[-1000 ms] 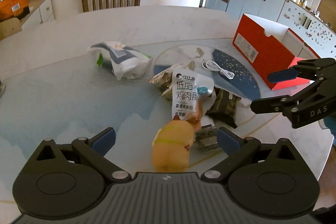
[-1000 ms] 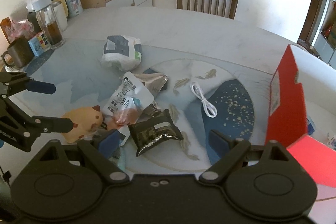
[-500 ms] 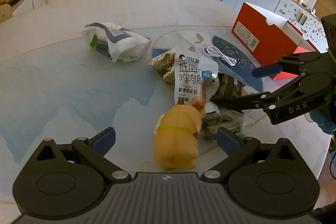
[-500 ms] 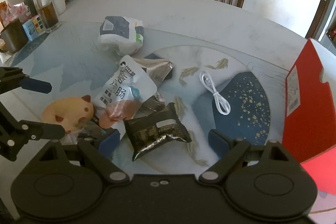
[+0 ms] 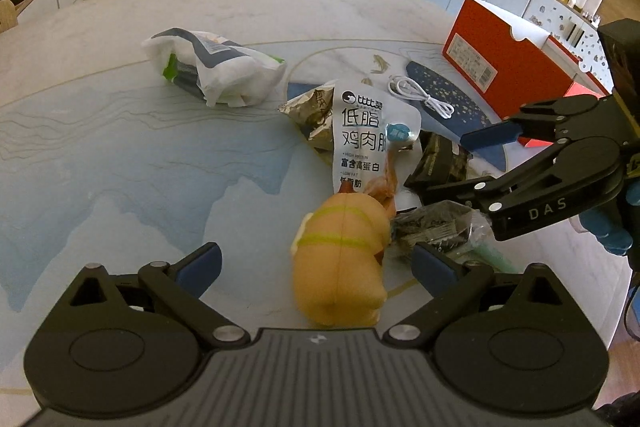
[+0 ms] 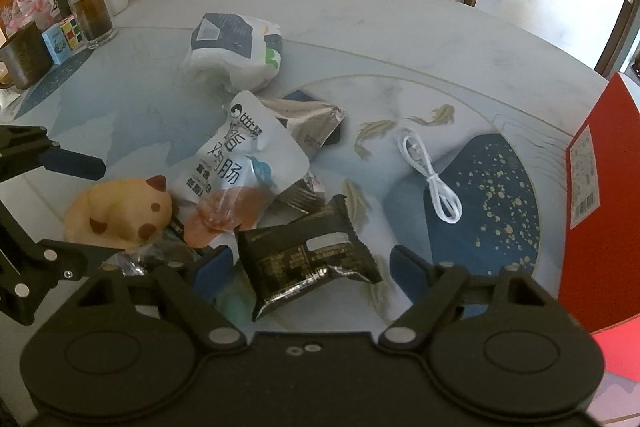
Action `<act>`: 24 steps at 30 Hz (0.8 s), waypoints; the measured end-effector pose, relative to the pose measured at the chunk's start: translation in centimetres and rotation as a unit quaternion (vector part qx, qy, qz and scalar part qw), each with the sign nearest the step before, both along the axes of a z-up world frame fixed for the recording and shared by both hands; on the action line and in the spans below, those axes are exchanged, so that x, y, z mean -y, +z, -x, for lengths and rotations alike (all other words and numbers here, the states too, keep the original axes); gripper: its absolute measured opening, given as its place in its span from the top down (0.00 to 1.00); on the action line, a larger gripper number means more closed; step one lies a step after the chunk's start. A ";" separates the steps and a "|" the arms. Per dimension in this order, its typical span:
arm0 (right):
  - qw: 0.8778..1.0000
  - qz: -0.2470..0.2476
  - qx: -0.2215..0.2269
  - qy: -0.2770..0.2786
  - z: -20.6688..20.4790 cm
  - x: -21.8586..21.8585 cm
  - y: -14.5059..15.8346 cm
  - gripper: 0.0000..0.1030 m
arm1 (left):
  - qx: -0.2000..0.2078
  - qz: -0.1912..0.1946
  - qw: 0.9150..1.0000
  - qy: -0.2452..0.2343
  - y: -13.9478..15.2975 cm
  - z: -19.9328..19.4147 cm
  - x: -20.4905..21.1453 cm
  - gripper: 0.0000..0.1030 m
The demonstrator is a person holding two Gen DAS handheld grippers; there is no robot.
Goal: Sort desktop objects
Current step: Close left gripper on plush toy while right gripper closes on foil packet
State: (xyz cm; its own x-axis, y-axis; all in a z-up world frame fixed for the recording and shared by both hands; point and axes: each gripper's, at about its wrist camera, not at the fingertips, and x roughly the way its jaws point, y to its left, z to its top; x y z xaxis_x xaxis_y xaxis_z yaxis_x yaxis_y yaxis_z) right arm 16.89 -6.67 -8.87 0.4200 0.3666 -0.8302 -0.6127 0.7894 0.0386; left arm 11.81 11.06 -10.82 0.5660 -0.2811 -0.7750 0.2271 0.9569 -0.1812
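Note:
A yellow squishy animal toy lies on the table between the fingers of my left gripper, which is open and not touching it. In the right wrist view a black snack packet lies between the fingers of my right gripper. Its jaws are closing, with a small gap left on each side. A white sausage pouch and a silver foil packet are piled behind. My right gripper also shows in the left wrist view, over the black packet.
A white coiled cable lies to the right, with a red box beyond it. A white and blue bag sits further back. A glass jar, a mug and cups stand at the far left. A clear wrapper lies beside the toy.
Both grippers have sunk closer to the table. The toy and the black packet fill more of their views. The right gripper's fingers have drawn in a little around the black packet.

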 end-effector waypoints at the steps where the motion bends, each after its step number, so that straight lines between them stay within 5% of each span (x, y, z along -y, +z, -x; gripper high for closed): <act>1: 1.000 0.001 -0.001 0.001 -0.1 0.0 -0.1 0.22 | 0.000 0.002 1.000 -0.002 0.0 0.0 0.0 0.05; 15: 1.000 -0.001 -0.002 -0.005 0.0 0.1 0.0 0.38 | 0.008 -0.007 1.000 -0.019 0.1 0.2 0.9 0.51; 24: 1.000 -0.006 0.007 -0.015 0.1 0.9 0.5 0.44 | 0.014 -0.014 1.000 -0.016 0.9 0.3 1.3 0.54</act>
State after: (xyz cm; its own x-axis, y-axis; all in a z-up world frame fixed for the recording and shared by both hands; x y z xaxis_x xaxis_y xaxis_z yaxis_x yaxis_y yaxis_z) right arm 16.79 -7.60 -8.37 0.4429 0.3637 -0.8195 -0.5889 0.8072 0.0400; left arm 11.52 9.76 -9.91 0.5790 -0.2784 -0.7663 0.2620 0.9536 -0.1484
